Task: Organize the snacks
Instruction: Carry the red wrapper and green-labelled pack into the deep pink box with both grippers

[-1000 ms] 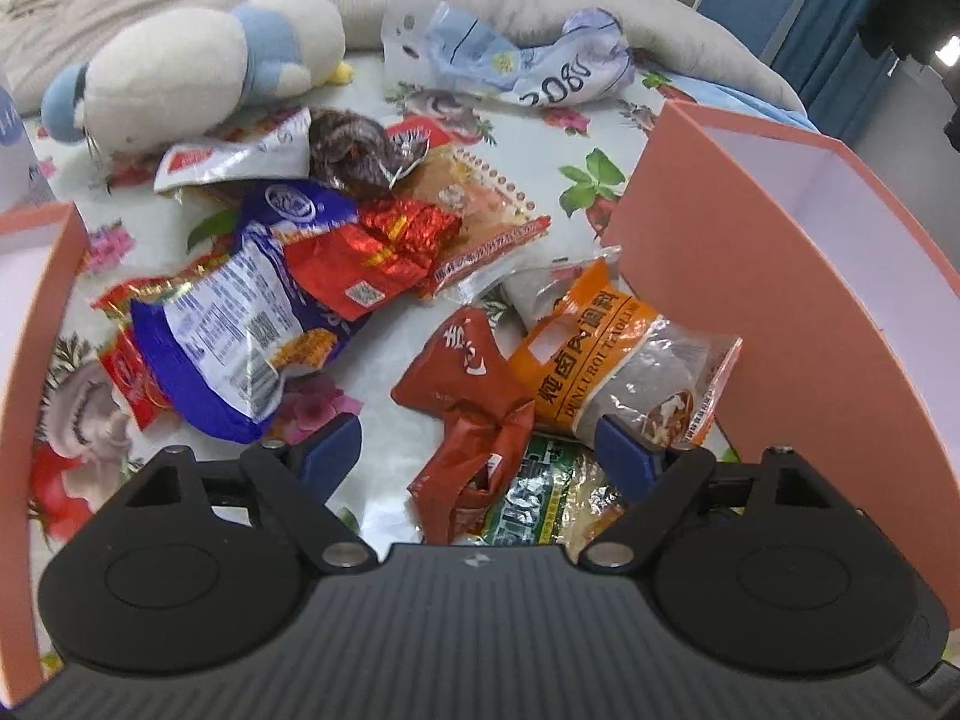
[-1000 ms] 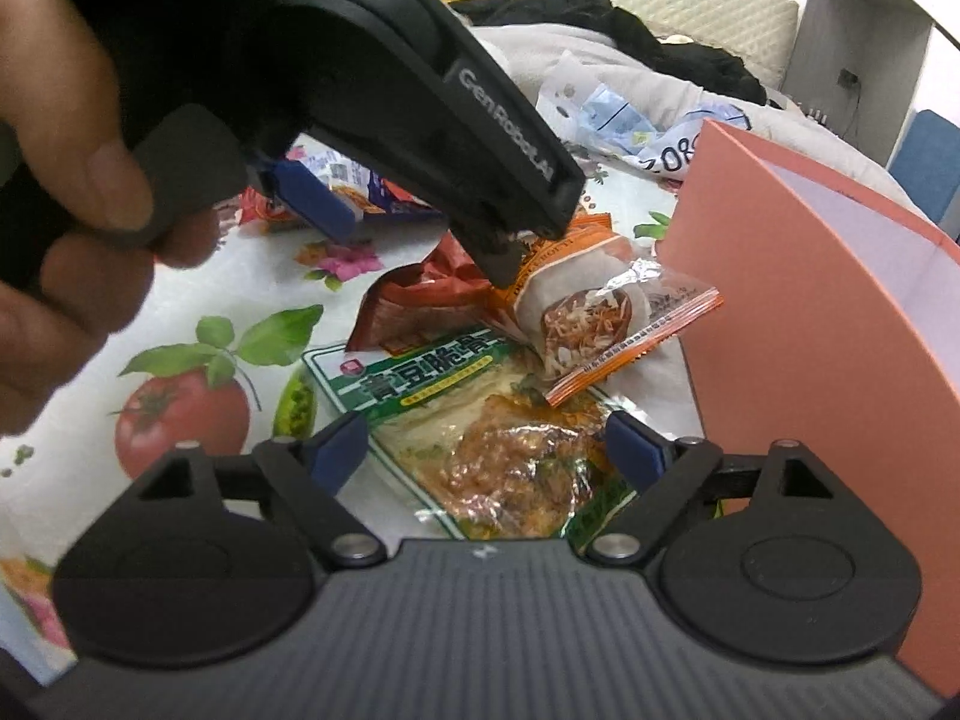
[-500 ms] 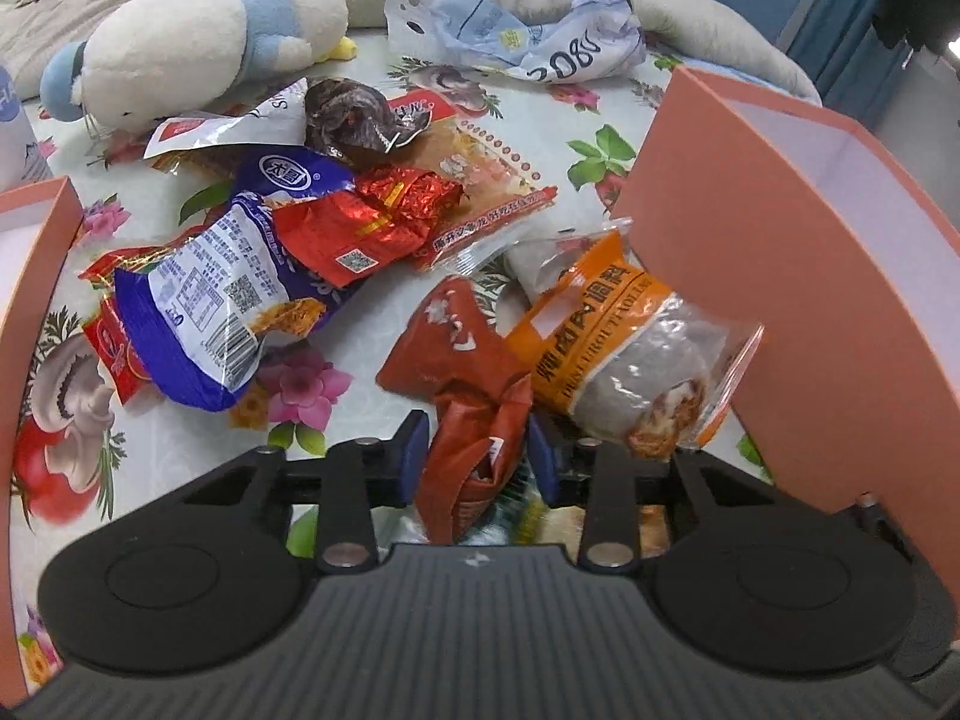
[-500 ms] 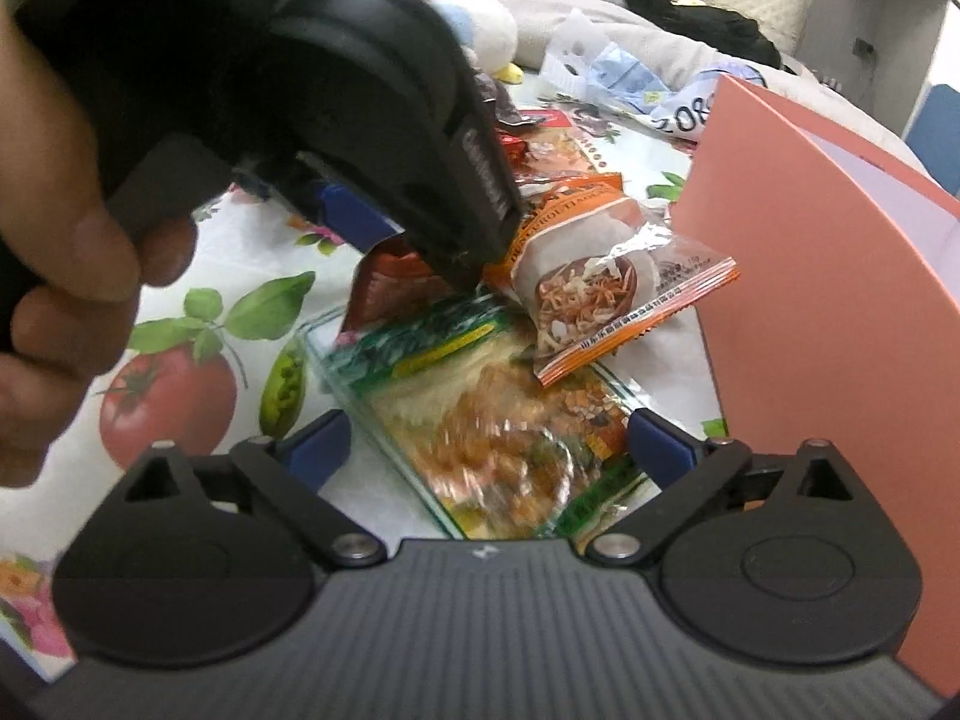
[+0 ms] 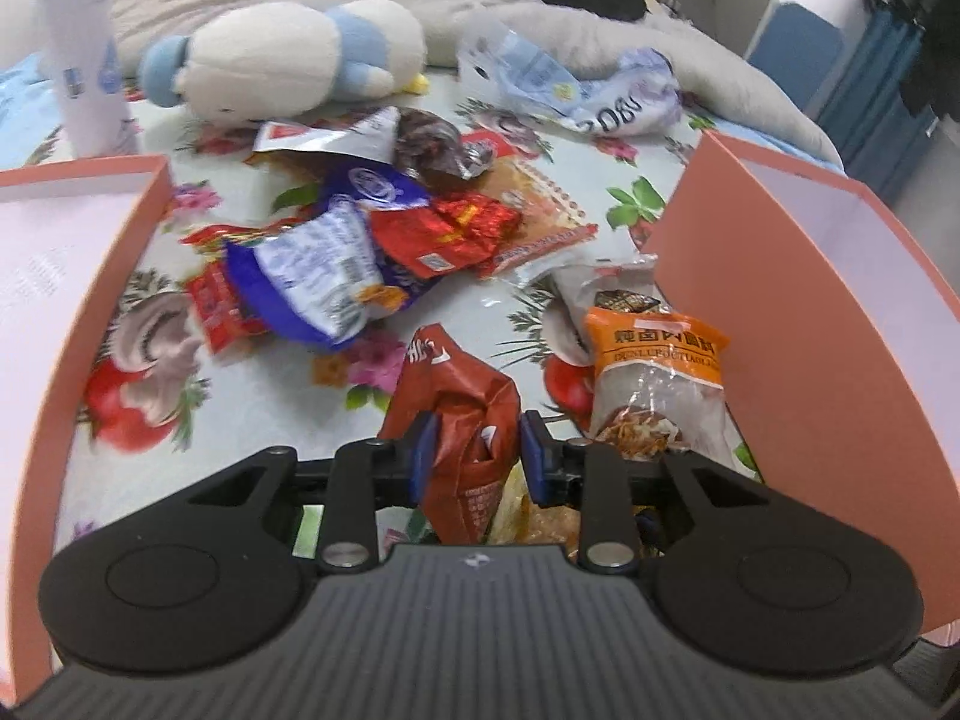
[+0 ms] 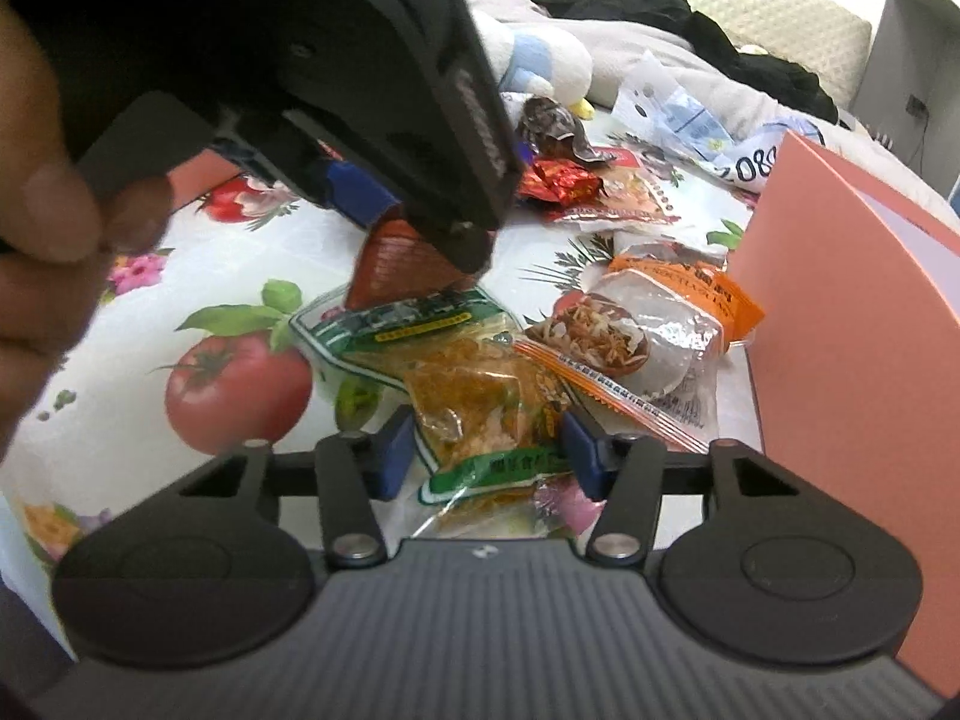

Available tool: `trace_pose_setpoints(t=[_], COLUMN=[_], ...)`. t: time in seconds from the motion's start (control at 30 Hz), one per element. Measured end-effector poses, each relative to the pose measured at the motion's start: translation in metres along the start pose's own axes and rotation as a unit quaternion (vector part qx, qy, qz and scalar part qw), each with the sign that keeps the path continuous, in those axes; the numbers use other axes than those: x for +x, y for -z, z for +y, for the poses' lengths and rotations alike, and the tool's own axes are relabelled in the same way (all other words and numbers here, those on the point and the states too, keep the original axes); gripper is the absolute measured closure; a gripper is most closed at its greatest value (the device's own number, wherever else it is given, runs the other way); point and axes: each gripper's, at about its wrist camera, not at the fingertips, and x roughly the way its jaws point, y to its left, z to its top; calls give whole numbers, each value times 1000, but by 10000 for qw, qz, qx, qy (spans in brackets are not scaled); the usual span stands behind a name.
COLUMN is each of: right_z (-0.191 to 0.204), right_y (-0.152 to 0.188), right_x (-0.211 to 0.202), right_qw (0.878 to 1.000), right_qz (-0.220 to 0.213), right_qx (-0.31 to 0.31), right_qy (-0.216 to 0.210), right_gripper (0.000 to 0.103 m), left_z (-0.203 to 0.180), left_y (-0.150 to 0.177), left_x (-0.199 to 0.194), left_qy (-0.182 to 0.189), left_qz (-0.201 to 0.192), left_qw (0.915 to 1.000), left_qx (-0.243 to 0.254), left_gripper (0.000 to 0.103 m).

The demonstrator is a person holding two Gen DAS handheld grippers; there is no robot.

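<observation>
Both grippers have just closed in: the left gripper (image 5: 473, 450) now pinches the red-brown snack packet (image 5: 462, 414), the right gripper (image 6: 489, 450) closing around the green-edged snack bag (image 6: 474, 384) on the floral bench (image 5: 270, 414), both snacks ready for the salmon box (image 5: 798, 330).

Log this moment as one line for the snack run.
left gripper: closing on red-brown packet | right gripper: closing around green snack bag | pink box: right
</observation>
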Motion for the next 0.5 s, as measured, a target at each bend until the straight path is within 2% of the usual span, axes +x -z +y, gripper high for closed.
trace_pose_setpoints(t=[0.13,0.5], right_z=[3,-9], right_y=[1,2], right_x=[-11,-39], right_qw=[9998,9980], right_qz=[-26,-37], right_qx=[95,566], right_qy=[-154,-289], right_gripper=[53,55], left_z=[14,25], left_y=[11,38], left_x=[-19,-87], left_qy=[-162,-454], left_qz=[-16,-570], left_qw=[9983,9935], left_qx=[-553,-878], left_gripper=[69,69])
